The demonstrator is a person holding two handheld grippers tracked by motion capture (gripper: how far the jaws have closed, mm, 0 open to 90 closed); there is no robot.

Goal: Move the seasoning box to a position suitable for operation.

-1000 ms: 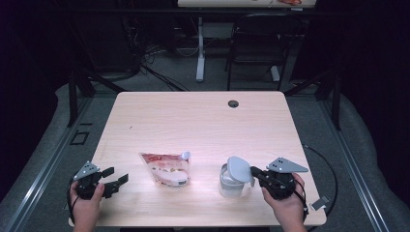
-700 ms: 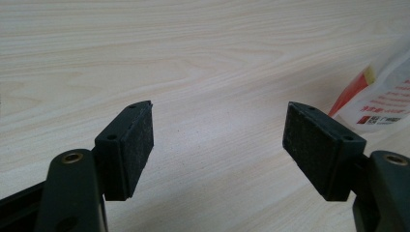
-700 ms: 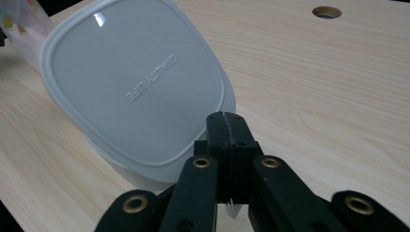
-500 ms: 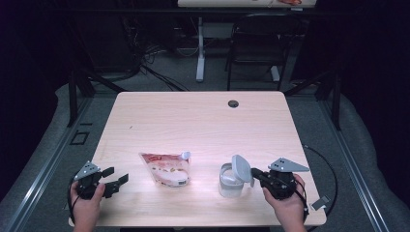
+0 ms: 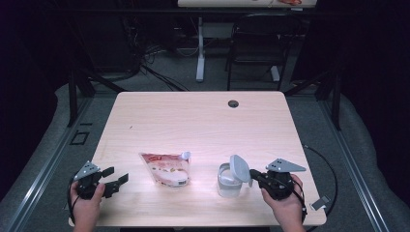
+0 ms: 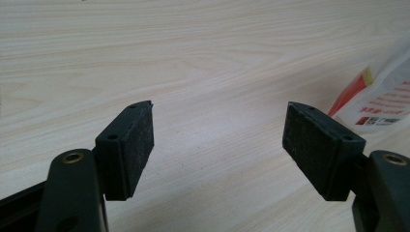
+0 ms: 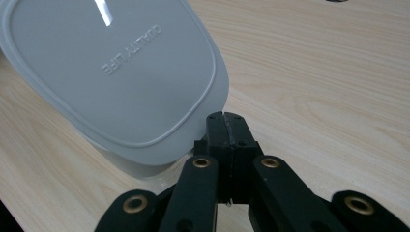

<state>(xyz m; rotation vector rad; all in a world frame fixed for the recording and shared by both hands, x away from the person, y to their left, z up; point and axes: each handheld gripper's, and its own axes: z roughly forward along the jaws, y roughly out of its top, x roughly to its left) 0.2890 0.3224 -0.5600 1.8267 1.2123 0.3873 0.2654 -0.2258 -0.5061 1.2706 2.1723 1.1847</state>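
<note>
Since a second ago the grey rounded-rectangular plastic lid point(image 5: 240, 168) has tipped a little further up and toward the right hand, so that it now stands nearly on edge above the clear plastic tub point(image 5: 228, 181) it belongs to; neither hand has shifted. The right gripper point(image 5: 255, 174) has its jaws pressed tight together on the lid's rim, seen in the right gripper view at the lid's point(image 7: 116, 72) lower right corner, with the embossed top face turned to the camera.

The relation that matters: from the right tongs the lid lies at about 9 o'clock, touching, its long axis running roughly 12 to 6 and tilted, its lower edge apparently close over the tub's right wall. Lifting it clear, I judge, means drawing it up and away toward 3 o'clock, where the light wooden table point(image 5: 193, 121) is bare.

The left gripper point(image 5: 116, 179) rests near the table's front left corner, jaws wide apart and holding nothing. At its 3 o'clock, near but apart, lies the red-and-white spouted foil pouch point(image 5: 167, 169), cap toward the tub. This hand is the nearer to the pouch. Pouch and tub are separate, with open wood between. A small dark grommet hole point(image 5: 233, 103) sits far off at 12 o'clock.
</note>
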